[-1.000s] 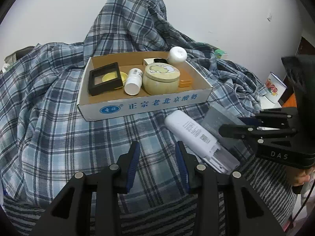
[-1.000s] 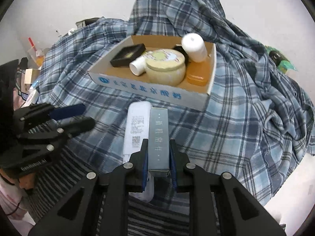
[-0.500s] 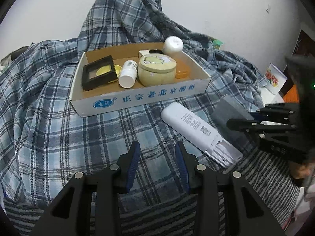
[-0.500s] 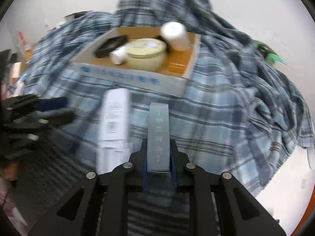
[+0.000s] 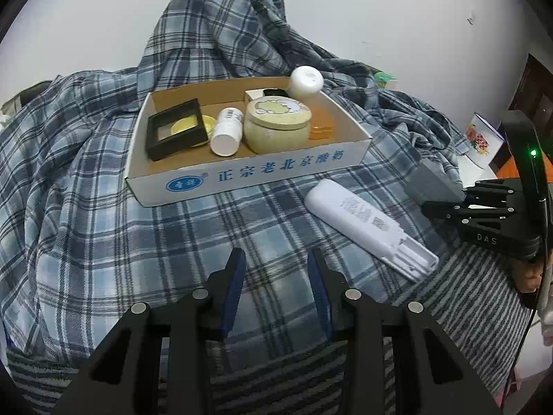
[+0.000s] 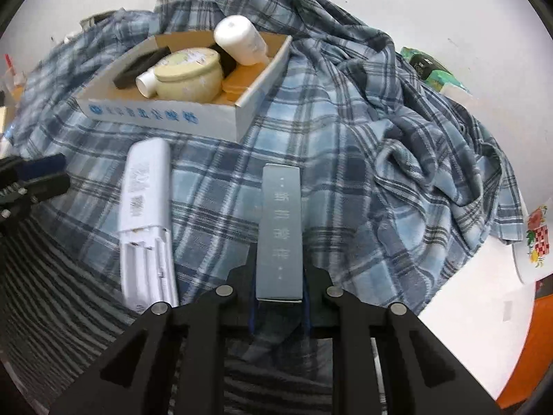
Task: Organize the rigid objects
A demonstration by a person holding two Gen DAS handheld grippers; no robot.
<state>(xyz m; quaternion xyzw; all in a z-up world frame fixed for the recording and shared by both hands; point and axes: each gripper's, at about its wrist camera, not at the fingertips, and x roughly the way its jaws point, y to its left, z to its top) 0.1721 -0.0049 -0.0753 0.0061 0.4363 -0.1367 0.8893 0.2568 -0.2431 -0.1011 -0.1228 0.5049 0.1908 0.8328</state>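
Note:
My right gripper is shut on a long grey box and holds it lifted above the plaid cloth; it also shows at the right of the left wrist view. A long white box lies on the cloth, left of the grey box in the right wrist view. A cardboard tray behind it holds a black frame, a white bottle, a round cream tin, an orange case and a white jar. My left gripper is open and empty over the cloth.
A blue plaid shirt covers the surface and is heaped up behind the tray. A striped grey cloth lies at the near side. A flowered white mug stands at the far right. Green packets lie by the wall.
My right gripper has lifted the grey box away from the white box and carried it to the right. My left gripper has stayed open and drifted slightly.

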